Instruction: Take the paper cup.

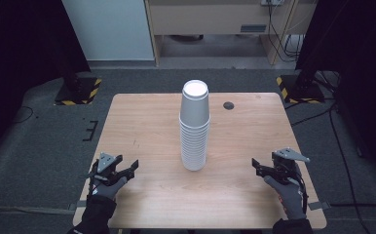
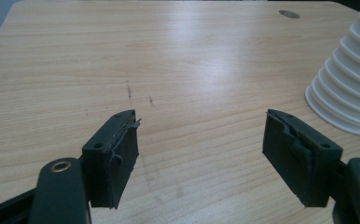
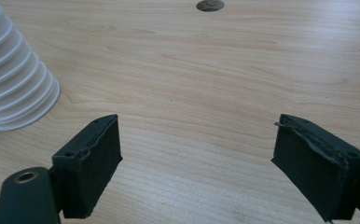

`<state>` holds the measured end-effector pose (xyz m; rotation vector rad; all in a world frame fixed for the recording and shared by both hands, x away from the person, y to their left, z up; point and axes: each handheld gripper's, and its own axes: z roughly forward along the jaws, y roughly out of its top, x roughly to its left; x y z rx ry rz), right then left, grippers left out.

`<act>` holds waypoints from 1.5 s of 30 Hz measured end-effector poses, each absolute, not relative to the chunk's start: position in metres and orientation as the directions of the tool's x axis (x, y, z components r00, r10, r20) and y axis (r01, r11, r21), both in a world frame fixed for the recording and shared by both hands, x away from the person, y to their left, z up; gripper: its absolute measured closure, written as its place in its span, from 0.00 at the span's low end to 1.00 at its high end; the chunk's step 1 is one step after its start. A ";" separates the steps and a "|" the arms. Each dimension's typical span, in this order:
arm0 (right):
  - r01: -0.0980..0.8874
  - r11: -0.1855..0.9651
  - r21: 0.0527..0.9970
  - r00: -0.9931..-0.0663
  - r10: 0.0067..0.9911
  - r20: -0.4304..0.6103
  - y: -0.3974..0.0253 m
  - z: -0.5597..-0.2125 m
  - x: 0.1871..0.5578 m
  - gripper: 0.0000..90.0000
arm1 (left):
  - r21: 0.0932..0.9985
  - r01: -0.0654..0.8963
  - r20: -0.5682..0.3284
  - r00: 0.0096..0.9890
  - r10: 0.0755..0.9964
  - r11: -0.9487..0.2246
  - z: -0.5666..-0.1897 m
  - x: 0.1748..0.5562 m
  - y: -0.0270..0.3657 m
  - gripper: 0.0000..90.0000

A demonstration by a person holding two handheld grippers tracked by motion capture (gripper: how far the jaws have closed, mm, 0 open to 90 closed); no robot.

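A tall stack of white paper cups [image 1: 195,126] stands upside down at the middle of the wooden table [image 1: 142,122]. My left gripper [image 1: 127,170] rests near the table's front left, open, with nothing between its jaws. Near the front right my right gripper [image 1: 256,167] is open and empty too. In the left gripper view the left gripper [image 2: 201,126] has its jaws wide apart over bare wood, with the cup stack [image 2: 350,88] off to the right. The right gripper [image 3: 197,126] stands the same way in the right gripper view, the cup stack [image 3: 12,84] at its left.
A dark round cable hole [image 1: 229,105] lies in the tabletop behind and right of the stack. Yellow-and-black striped stand bases [image 1: 79,90] [image 1: 298,87] sit on the floor past the far corners. Cables [image 1: 342,146] trail on the floor at the right.
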<state>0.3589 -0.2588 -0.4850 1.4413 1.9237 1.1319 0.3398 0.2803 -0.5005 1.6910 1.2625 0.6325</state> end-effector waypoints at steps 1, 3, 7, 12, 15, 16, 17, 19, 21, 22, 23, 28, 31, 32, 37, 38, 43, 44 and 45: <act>0.543 0.104 0.833 -0.331 0.939 0.098 -0.259 -0.484 0.359 0.16 | 0.883 0.464 -0.112 0.349 0.930 -0.068 -0.500 0.340 0.280 0.28; 0.540 0.100 0.836 -0.331 0.938 0.102 -0.258 -0.482 0.358 0.16 | 0.885 0.460 -0.113 0.354 0.928 -0.067 -0.500 0.339 0.279 0.28; 0.542 0.080 0.836 -0.320 0.940 0.118 -0.258 -0.480 0.357 0.16 | 0.887 0.456 -0.108 0.367 0.924 -0.078 -0.500 0.338 0.277 0.28; 0.541 0.068 0.839 -0.321 0.938 0.131 -0.255 -0.475 0.354 0.17 | 0.890 0.448 -0.107 0.381 0.918 -0.082 -0.499 0.337 0.274 0.28; 0.541 0.064 0.839 -0.327 0.935 0.139 -0.255 -0.475 0.354 0.17 | 0.889 0.451 -0.109 0.382 0.918 -0.082 -0.499 0.337 0.273 0.28; 0.543 0.068 0.837 -0.328 0.935 0.137 -0.254 -0.475 0.354 0.17 | 0.889 0.450 -0.109 0.383 0.917 -0.082 -0.499 0.337 0.273 0.28; 0.546 0.068 0.835 -0.329 0.934 0.139 -0.254 -0.475 0.354 0.17 | 0.889 0.450 -0.109 0.384 0.917 -0.082 -0.499 0.337 0.273 0.28; 0.546 0.069 0.835 -0.333 0.932 0.141 -0.253 -0.474 0.354 0.17 | 0.890 0.449 -0.111 0.385 0.916 -0.081 -0.499 0.337 0.273 0.28; 0.541 0.070 0.838 -0.337 0.931 0.139 -0.253 -0.472 0.353 0.17 | 0.890 0.449 -0.113 0.389 0.914 -0.081 -0.499 0.337 0.273 0.28; 0.536 0.070 0.842 -0.338 0.931 0.137 -0.253 -0.471 0.353 0.17 | 0.889 0.451 -0.110 0.391 0.914 -0.086 -0.499 0.337 0.272 0.28; 0.531 0.065 0.845 -0.338 0.931 0.141 -0.252 -0.469 0.353 0.17 | 0.888 0.452 -0.111 0.393 0.913 -0.086 -0.499 0.337 0.272 0.28; 0.505 0.072 0.860 -0.351 0.928 0.128 -0.249 -0.462 0.352 0.16 | 0.885 0.456 -0.114 0.401 0.909 -0.090 -0.500 0.338 0.271 0.28; 0.493 0.076 0.867 -0.363 0.923 0.125 -0.246 -0.458 0.351 0.16 | 0.885 0.458 -0.113 0.399 0.910 -0.090 -0.500 0.338 0.271 0.28; 0.488 0.079 0.869 -0.367 0.922 0.123 -0.246 -0.456 0.351 0.16 | 0.884 0.459 -0.114 0.399 0.910 -0.090 -0.500 0.338 0.271 0.28; 0.463 0.074 0.883 -0.385 0.914 0.126 -0.242 -0.447 0.349 0.16 | 0.882 0.461 -0.107 0.401 0.910 -0.099 -0.500 0.338 0.270 0.28; 0.456 0.072 0.887 -0.388 0.913 0.125 -0.241 -0.445 0.348 0.16 | 0.882 0.460 -0.106 0.401 0.910 -0.100 -0.500 0.338 0.270 0.28; 0.435 0.070 0.898 -0.403 0.907 0.125 -0.234 -0.435 0.348 0.16 | 0.883 0.459 -0.106 0.397 0.911 -0.097 -0.500 0.338 0.271 0.28; 0.430 0.070 0.900 -0.407 0.905 0.124 -0.233 -0.433 0.348 0.15 | 0.884 0.459 -0.107 0.395 0.912 -0.095 -0.500 0.339 0.271 0.28; 0.428 0.067 0.901 -0.410 0.903 0.128 -0.231 -0.432 0.348 0.15 | 0.883 0.459 -0.107 0.395 0.912 -0.095 -0.500 0.339 0.271 0.28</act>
